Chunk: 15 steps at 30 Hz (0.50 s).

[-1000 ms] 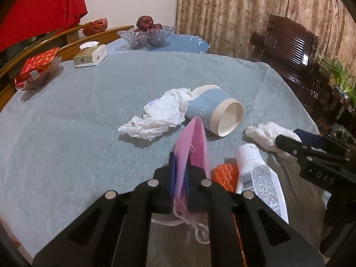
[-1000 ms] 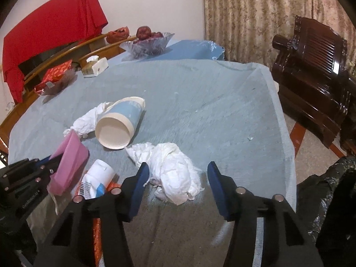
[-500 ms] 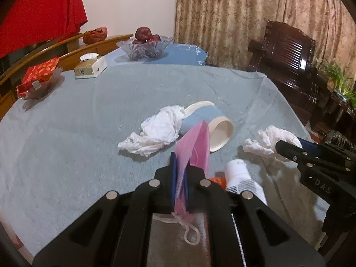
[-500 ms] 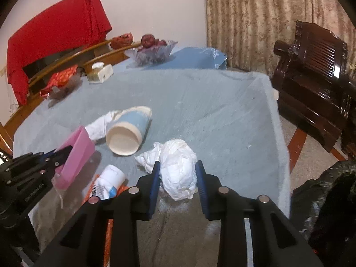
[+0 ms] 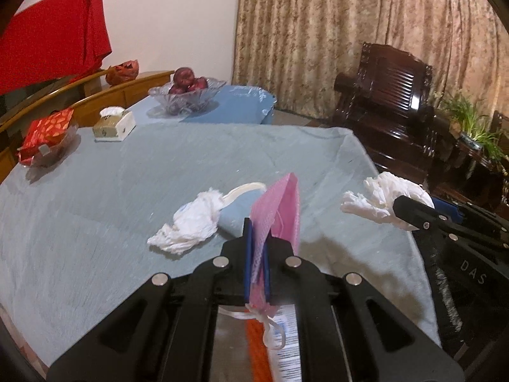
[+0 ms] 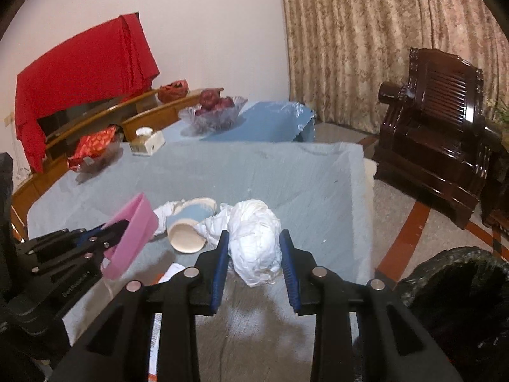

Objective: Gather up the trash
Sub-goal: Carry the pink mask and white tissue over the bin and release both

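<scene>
My left gripper (image 5: 257, 238) is shut on a pink face mask (image 5: 281, 210) and holds it above the table; it also shows in the right wrist view (image 6: 133, 232). My right gripper (image 6: 254, 248) is shut on a crumpled white tissue wad (image 6: 254, 242), lifted off the table, also seen in the left wrist view (image 5: 381, 197). On the blue-grey tablecloth (image 5: 127, 175) lie a second crumpled tissue (image 5: 191, 222), a tipped blue paper cup (image 6: 187, 226), and, below my left gripper, a white tube (image 5: 286, 343) and an orange item (image 5: 254, 343).
A black trash bag (image 6: 458, 286) sits on the floor at right. At the table's far side stand a glass fruit bowl (image 5: 184, 95), a tissue box (image 5: 113, 124) and a red packet in a dish (image 5: 47, 137). A dark wooden armchair (image 6: 439, 146) stands beyond the table's right edge.
My right gripper closed on the white tissue wad and lifted it off the table. My left gripper rose and drew back with the pink mask still held.
</scene>
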### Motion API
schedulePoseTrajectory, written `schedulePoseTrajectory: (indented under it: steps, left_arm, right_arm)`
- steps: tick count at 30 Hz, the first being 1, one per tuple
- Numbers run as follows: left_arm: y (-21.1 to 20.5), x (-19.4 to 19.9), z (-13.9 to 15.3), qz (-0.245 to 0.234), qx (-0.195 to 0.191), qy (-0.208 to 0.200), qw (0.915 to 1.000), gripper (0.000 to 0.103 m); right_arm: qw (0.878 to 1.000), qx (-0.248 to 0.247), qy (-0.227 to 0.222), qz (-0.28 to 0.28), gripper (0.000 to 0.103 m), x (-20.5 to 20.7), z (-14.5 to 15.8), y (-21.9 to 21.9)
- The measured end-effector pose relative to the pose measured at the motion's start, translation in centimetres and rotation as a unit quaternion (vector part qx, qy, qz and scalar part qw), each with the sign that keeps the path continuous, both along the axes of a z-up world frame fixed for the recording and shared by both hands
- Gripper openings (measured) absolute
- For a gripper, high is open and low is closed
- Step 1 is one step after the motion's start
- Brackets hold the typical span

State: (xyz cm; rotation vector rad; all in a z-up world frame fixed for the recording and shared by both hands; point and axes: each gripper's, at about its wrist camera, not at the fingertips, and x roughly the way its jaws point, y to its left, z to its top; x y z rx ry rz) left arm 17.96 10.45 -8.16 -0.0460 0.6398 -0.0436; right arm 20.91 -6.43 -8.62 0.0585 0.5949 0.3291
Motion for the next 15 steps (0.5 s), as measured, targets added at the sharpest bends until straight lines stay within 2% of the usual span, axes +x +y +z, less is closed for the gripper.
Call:
schedulePoseTrajectory:
  steps: [15]
  left_arm:
    - [-3.9, -1.2, 2.4, -0.035, -0.009, -0.02, 0.9991, 0.005]
  right_arm:
    - [0.999, 0.013, -0.029, -0.024, 0.031, -2.2, 2.6, -3.6]
